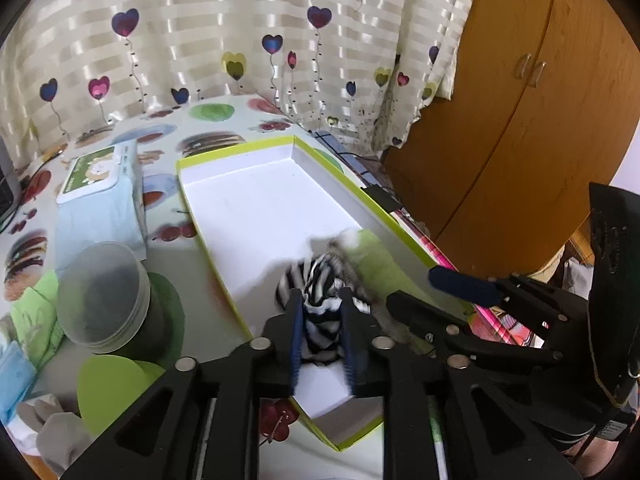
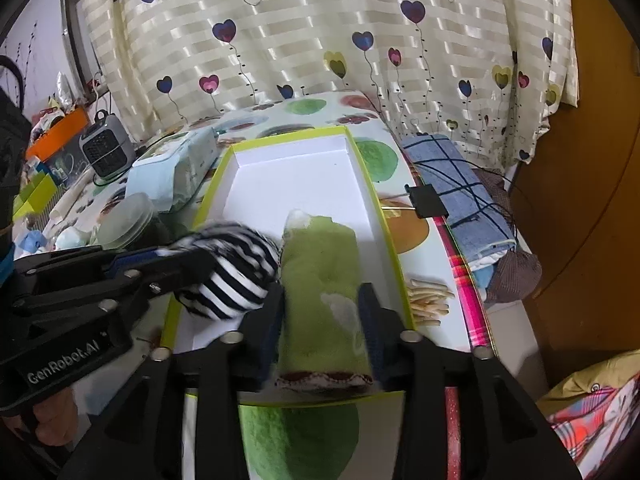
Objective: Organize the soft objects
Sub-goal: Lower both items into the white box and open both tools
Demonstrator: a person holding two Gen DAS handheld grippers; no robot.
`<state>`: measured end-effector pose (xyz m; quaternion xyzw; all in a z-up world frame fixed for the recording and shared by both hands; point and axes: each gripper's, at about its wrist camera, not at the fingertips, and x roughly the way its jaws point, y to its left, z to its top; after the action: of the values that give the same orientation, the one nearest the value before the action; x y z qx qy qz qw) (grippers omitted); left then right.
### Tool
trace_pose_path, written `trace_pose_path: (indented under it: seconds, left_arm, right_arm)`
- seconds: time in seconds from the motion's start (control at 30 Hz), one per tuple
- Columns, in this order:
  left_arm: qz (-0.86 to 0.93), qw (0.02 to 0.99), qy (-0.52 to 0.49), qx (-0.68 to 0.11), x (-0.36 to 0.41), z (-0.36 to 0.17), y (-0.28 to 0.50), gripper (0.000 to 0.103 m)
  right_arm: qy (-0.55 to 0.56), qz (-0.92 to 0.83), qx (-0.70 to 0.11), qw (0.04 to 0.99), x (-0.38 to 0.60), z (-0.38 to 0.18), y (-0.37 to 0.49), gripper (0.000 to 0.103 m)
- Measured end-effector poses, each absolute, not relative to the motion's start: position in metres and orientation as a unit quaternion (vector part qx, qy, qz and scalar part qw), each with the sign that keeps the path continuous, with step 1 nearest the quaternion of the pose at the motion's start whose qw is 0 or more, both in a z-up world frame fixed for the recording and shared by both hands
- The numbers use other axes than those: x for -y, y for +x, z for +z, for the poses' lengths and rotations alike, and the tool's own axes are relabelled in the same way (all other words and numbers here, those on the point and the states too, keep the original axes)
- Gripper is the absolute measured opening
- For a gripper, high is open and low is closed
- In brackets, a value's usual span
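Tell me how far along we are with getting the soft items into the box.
Done: nothing is released yet. In hand: the left gripper has the striped sock between its fingers and the right gripper straddles the green sock; both socks sit over the white box, side by side. Left: letting go of both socks; a grey cloth lies outside, near the edge.

Heart-print striped curtain (image 1: 240, 40) behind the table (image 1: 224, 120), wooden wardrobe (image 1: 520, 120) beside.

The left gripper (image 1: 322, 312) has its jaws around a striped sock (image 1: 320, 308) inside the white box (image 1: 256, 196), beside a green sock (image 1: 372, 256). The box lies along the desk's (image 1: 208, 280) right edge.
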<state>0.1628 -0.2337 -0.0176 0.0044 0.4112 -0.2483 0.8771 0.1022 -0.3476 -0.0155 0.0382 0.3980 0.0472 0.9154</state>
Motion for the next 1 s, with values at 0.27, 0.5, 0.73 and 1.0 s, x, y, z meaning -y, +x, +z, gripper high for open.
trace_pose_path:
  seconds: [0.27, 0.5, 0.73, 1.0]
  left_arm:
    - [-0.242, 0.889, 0.015, -0.388, 0.231, -0.006, 0.153, 0.039]
    - [-0.238, 0.902, 0.015, -0.359, 0.222, 0.013, 0.133, 0.039]
    - [-0.236, 0.909, 0.001, -0.344, 0.202, 0.027, 0.110, 0.039]
    - [-0.203, 0.919, -0.006, -0.337, 0.174, 0.032, 0.083, 0.039]
  right_arm:
    - [0.039, 0.038, -0.386, 0.921, 0.351, -0.008, 0.095, 0.050]
    - [0.031, 0.036, -0.371, 0.927, 0.347, 0.008, 0.080, 0.050]
    - [0.019, 0.045, -0.348, 0.936, 0.332, 0.026, 0.056, 0.051]
    - [-0.003, 0.072, -0.327, 0.942, 0.303, 0.040, 0.035, 0.062]
